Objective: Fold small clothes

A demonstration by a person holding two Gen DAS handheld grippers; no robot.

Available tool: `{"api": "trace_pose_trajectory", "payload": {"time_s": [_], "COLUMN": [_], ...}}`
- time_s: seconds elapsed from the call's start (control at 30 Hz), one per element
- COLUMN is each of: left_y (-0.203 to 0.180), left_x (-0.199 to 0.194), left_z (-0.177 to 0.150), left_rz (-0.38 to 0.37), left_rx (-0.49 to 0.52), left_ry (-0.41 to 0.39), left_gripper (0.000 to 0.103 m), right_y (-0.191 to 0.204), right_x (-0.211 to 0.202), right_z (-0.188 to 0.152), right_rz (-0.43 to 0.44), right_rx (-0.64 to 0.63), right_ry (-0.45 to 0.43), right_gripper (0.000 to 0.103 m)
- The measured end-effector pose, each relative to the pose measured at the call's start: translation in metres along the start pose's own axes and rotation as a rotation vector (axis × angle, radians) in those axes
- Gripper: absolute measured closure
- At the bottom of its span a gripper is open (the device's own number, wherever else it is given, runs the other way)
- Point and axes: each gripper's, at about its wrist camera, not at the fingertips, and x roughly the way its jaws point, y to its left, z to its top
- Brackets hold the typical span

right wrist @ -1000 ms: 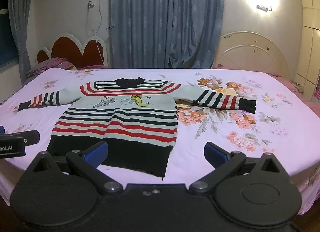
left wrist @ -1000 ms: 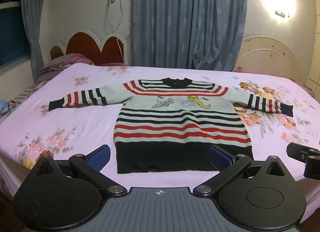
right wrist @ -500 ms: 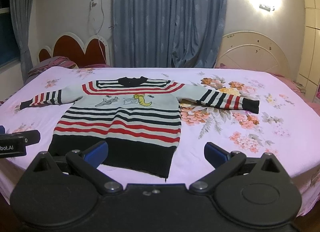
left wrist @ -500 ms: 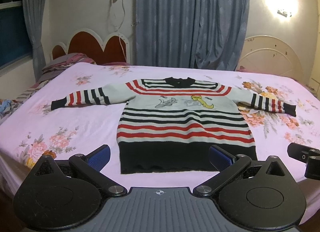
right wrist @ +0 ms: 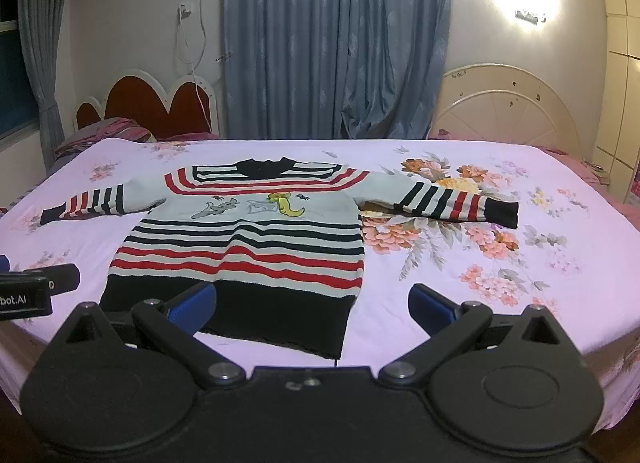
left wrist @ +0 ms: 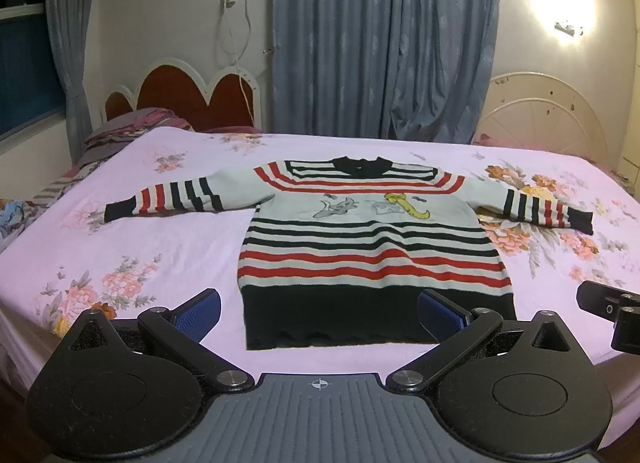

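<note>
On the bed (left wrist: 120, 247), a striped sweater (left wrist: 368, 239) lies flat, both sleeves spread, its black hem near the front edge. The left gripper (left wrist: 320, 309) hangs wide apart above that hem, holding nothing; its right pad (left wrist: 442, 311) covers part of the hem. The right gripper (right wrist: 312, 305), equally wide and empty, hides the hem's left corner behind one pad (right wrist: 194, 305). Each view cuts off the other gripper at its edge.

Our striped sweater (left wrist: 368, 251) (right wrist: 248, 235), red, black and pale grey bands with cartoon figures on the chest, lying flat and unfolded at centre frame, both sleeves spread sideways, black collar farthest from us, black hem nearest.
</note>
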Motion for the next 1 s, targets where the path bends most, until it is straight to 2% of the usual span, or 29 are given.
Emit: {"api": "trace_pose_trajectory", "payload": {"time_s": [1.0], "left_y": [0.0077], "left_x": [-0.0016], "left_z": [0.0026], "left_rz": [0.007], "left_rx": [-0.005], "left_ry": [0.0], "left_gripper": [0.0], "right_y": [0.0035], "right_x": [0.0002], "right_z": [0.0008], "right_rz": [-0.002], "right_rx": [0.003], "right_ry": [0.002], "right_gripper": [0.001]}}
